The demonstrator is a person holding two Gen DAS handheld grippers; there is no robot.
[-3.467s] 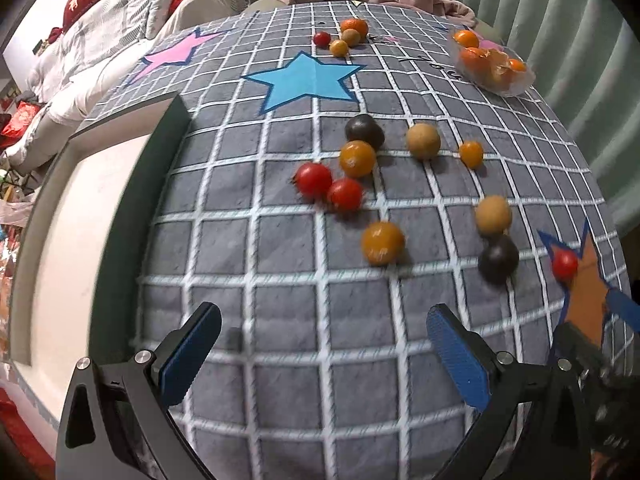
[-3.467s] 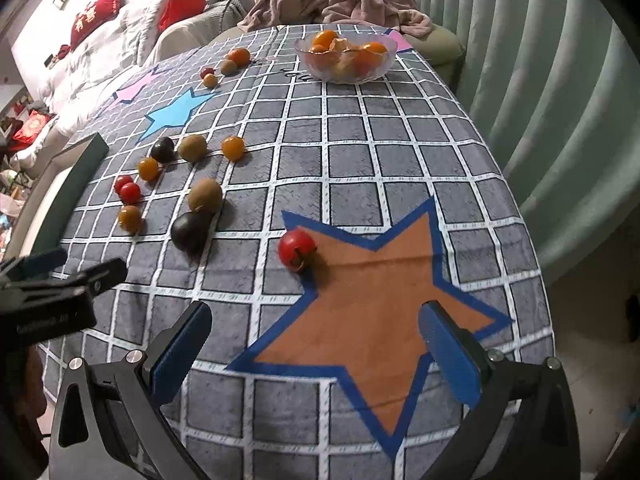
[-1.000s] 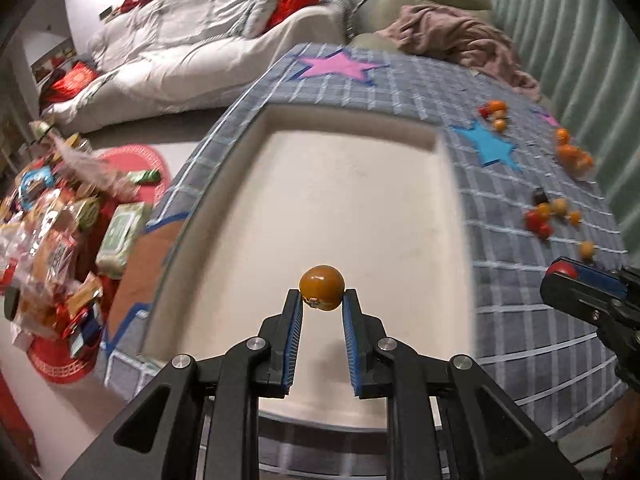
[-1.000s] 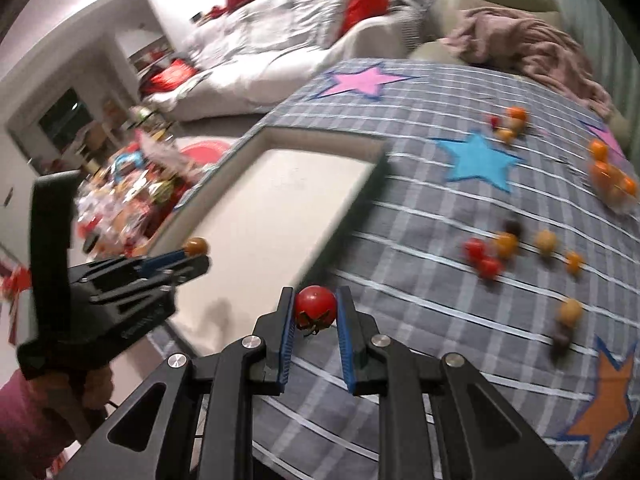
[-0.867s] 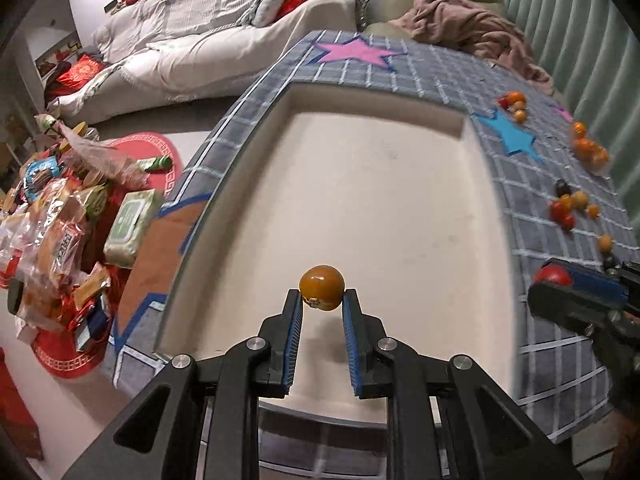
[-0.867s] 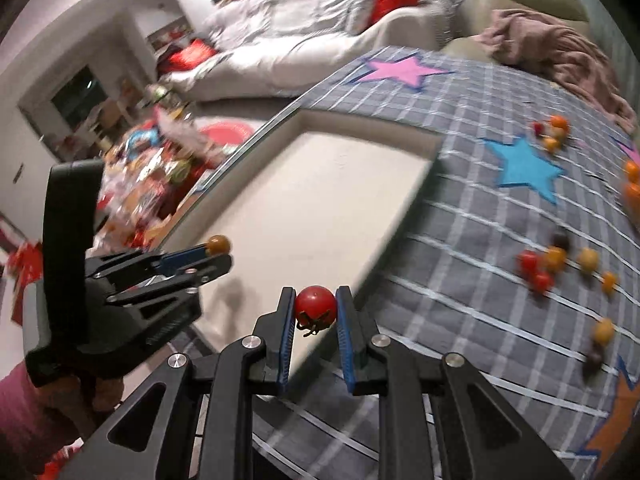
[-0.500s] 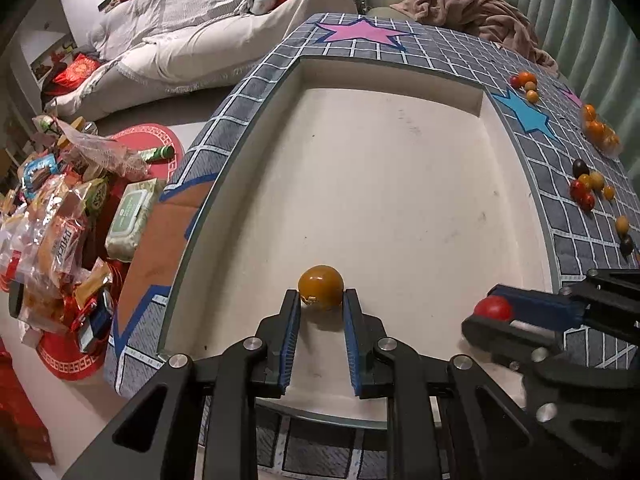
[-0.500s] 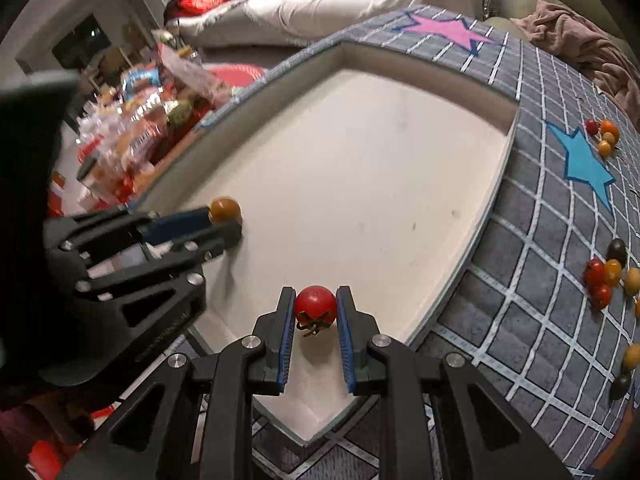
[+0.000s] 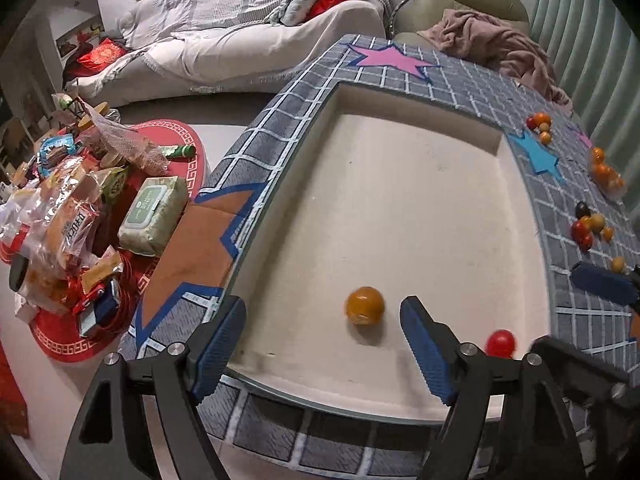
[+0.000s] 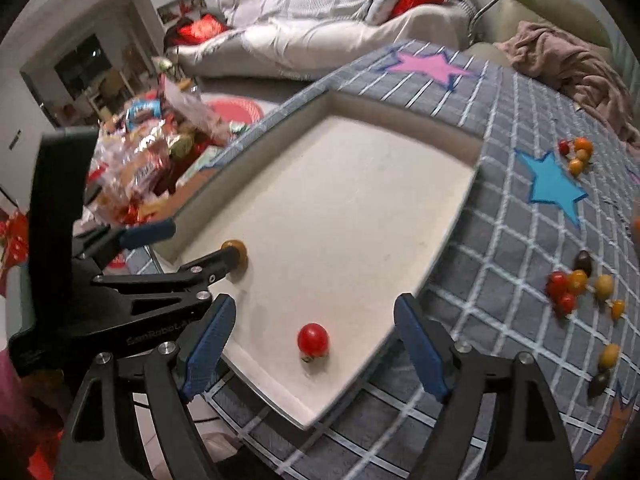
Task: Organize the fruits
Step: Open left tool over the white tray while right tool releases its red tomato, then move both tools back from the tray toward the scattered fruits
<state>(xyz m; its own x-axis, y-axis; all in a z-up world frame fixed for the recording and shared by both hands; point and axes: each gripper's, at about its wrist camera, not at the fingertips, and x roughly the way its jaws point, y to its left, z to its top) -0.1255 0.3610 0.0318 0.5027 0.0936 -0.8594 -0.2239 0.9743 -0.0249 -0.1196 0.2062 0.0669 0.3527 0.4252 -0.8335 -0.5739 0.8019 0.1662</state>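
Currently both grippers hang over the near corner of the shallow cream rectangular tray [image 9: 400, 208]. Left gripper [image 9: 324, 344]: blue-padded jaws opening, wide apart, with the round orange tomato [image 9: 365, 305] on the tray floor between them, touching neither pad. Right gripper [image 10: 312, 346]: jaws also opening, spread wide, with the small red cherry tomato [image 10: 313, 340] on the tray floor between them, clear of both pads. Tray sits sunk in the grey grid-patterned tablecloth with coloured stars [image 10: 516, 240]. Remaining loose tomatoes, red, orange, yellow and dark [image 10: 576, 284], lie in clusters on the cloth well to the right of the tray. Snack packets [image 9: 76, 216] are piled on the floor at left.
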